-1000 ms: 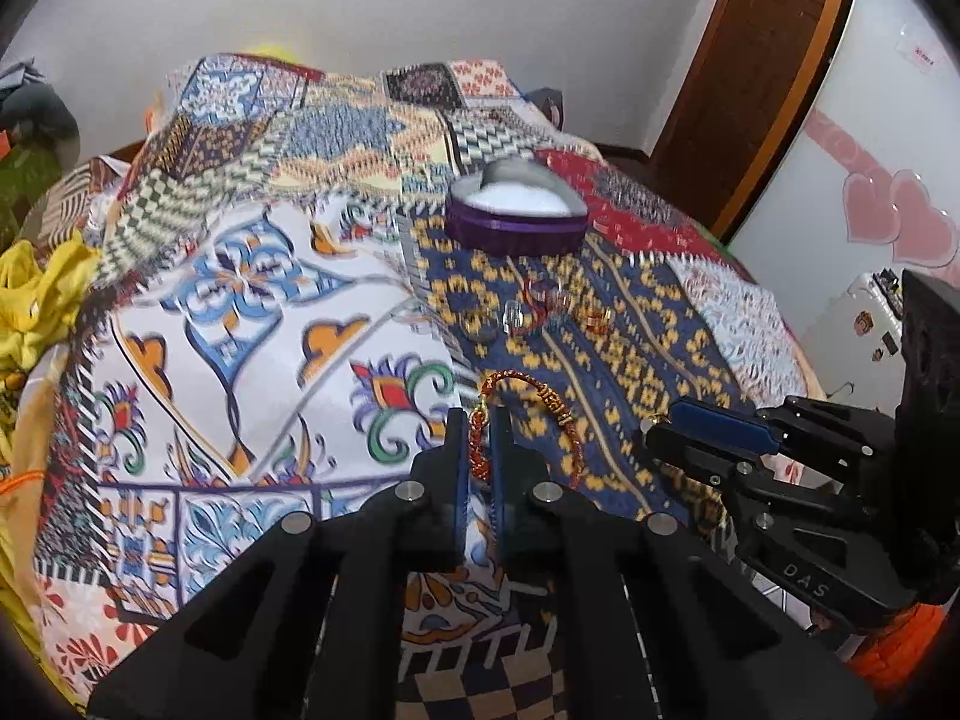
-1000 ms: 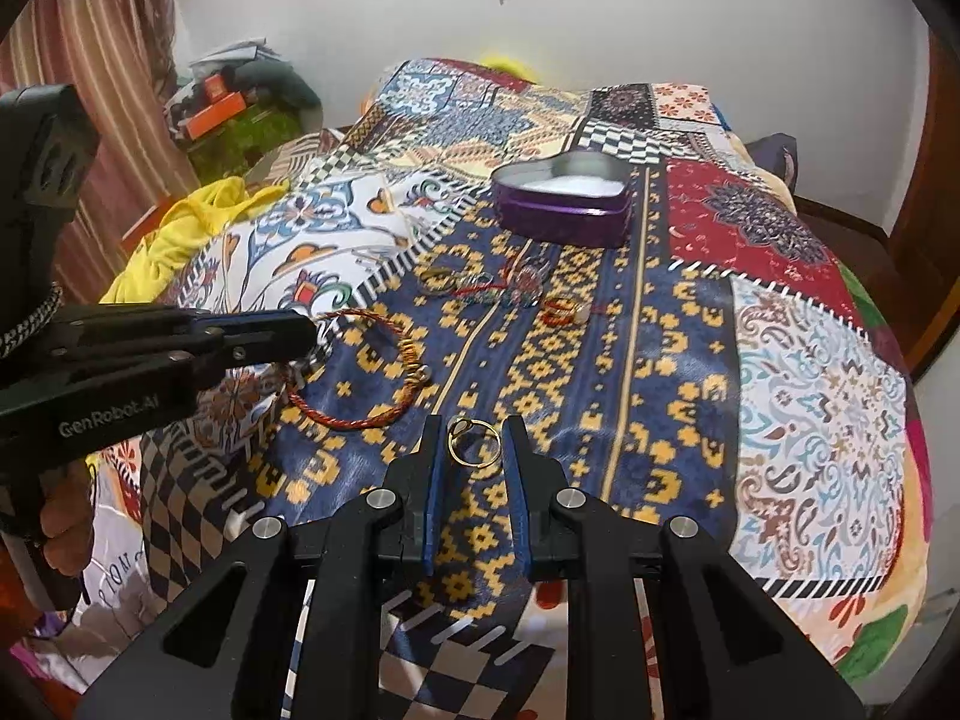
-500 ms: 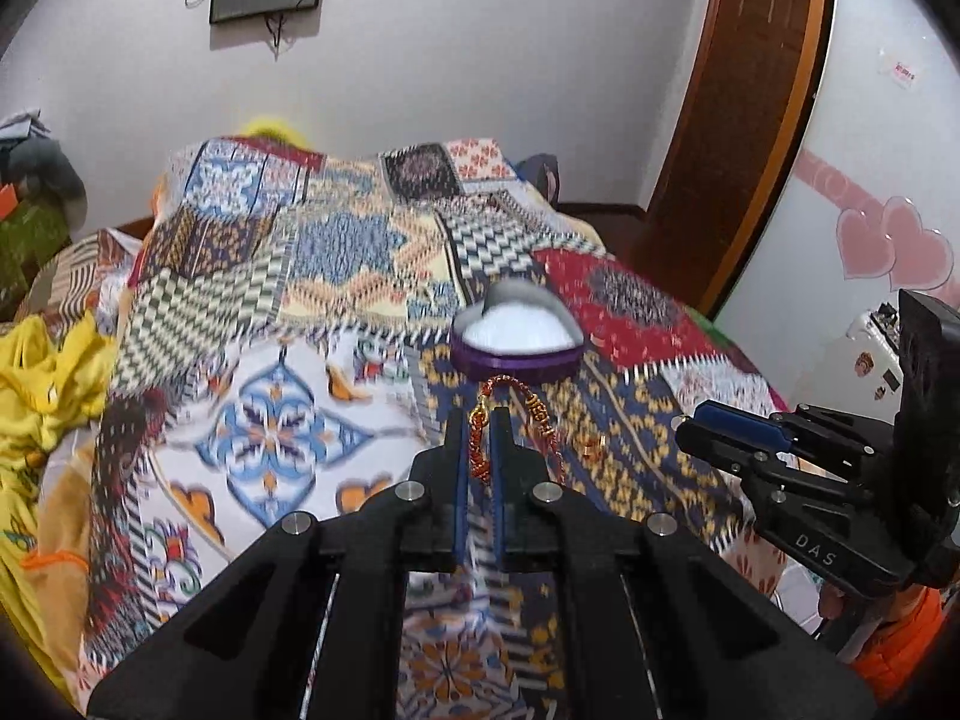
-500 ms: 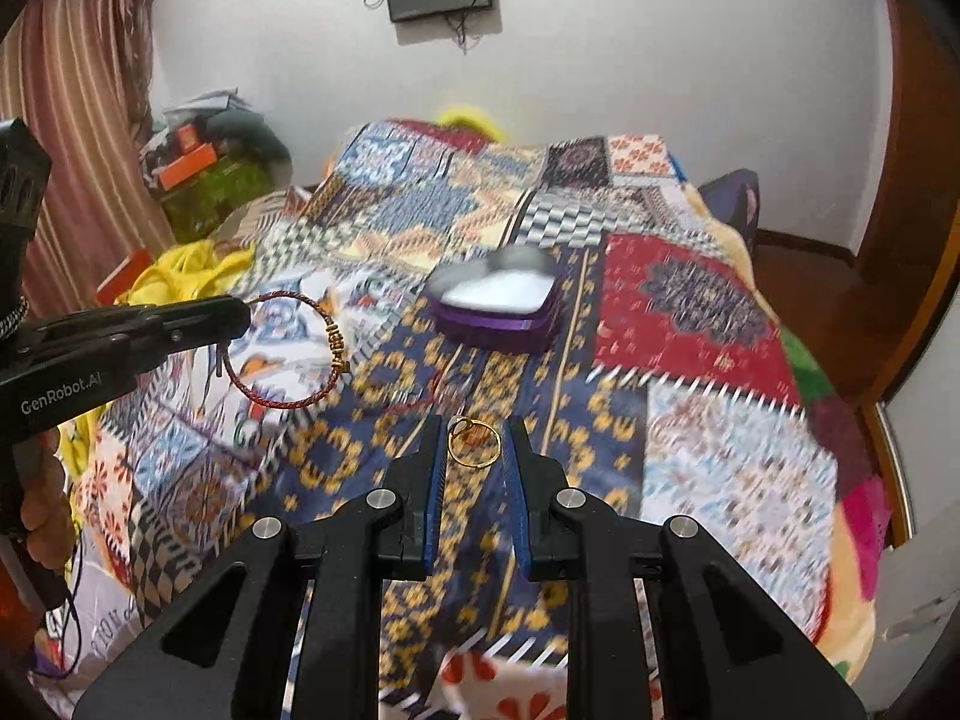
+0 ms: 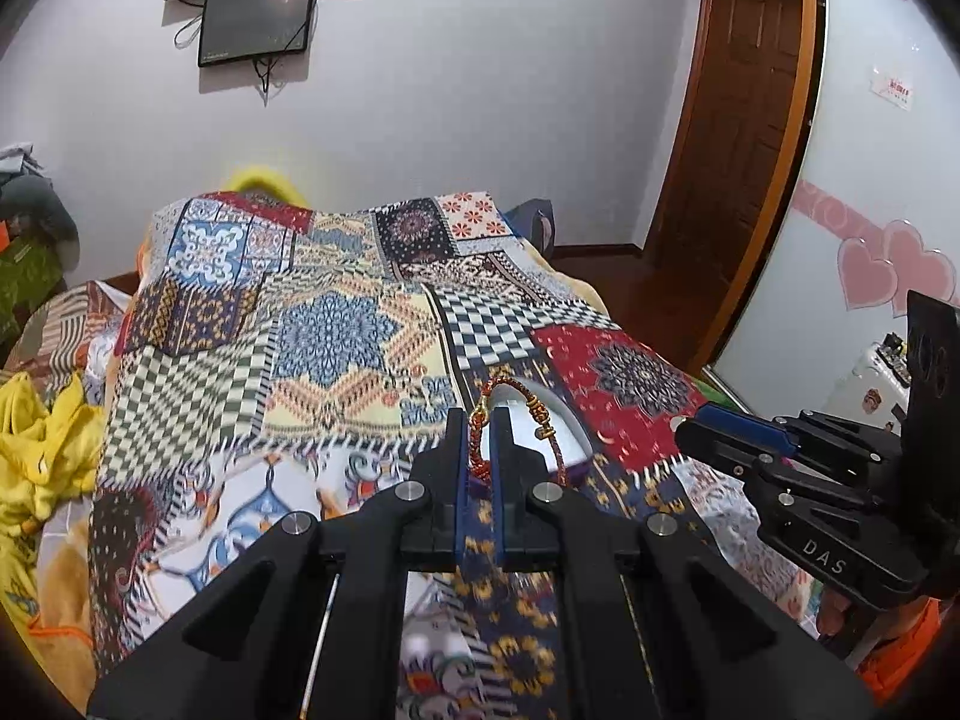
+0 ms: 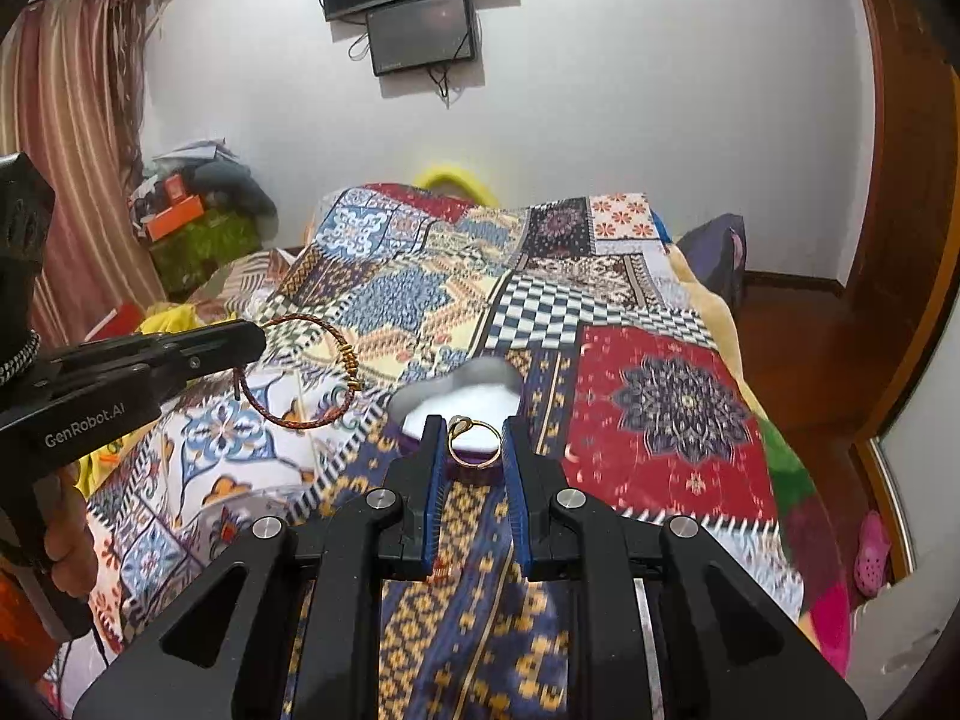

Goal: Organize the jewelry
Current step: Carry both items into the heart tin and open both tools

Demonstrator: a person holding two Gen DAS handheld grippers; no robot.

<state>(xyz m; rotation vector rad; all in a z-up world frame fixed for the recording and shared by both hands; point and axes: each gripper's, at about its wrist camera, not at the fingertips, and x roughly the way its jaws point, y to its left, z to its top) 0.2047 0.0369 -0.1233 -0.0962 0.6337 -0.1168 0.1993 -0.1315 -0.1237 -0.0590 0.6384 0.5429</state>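
Observation:
My left gripper is shut on a red braided bracelet with gold beads and holds it in the air over the bed. The bracelet also shows in the right wrist view, hanging from the left gripper. My right gripper is shut on a gold ring and holds it just in front of the purple heart-shaped box with white lining. In the left wrist view the box is partly hidden behind the bracelet. The right gripper sits to the right.
A patchwork bedspread covers the bed. Yellow cloth lies at the left edge. A wooden door and bare floor lie to the right. Screens hang on the far wall. Clutter is piled in the left corner.
Both grippers have risen off the bedspread with the bracelet and the ring and moved toward the heart-shaped box. The other pieces on the blue patch have dropped out of view.

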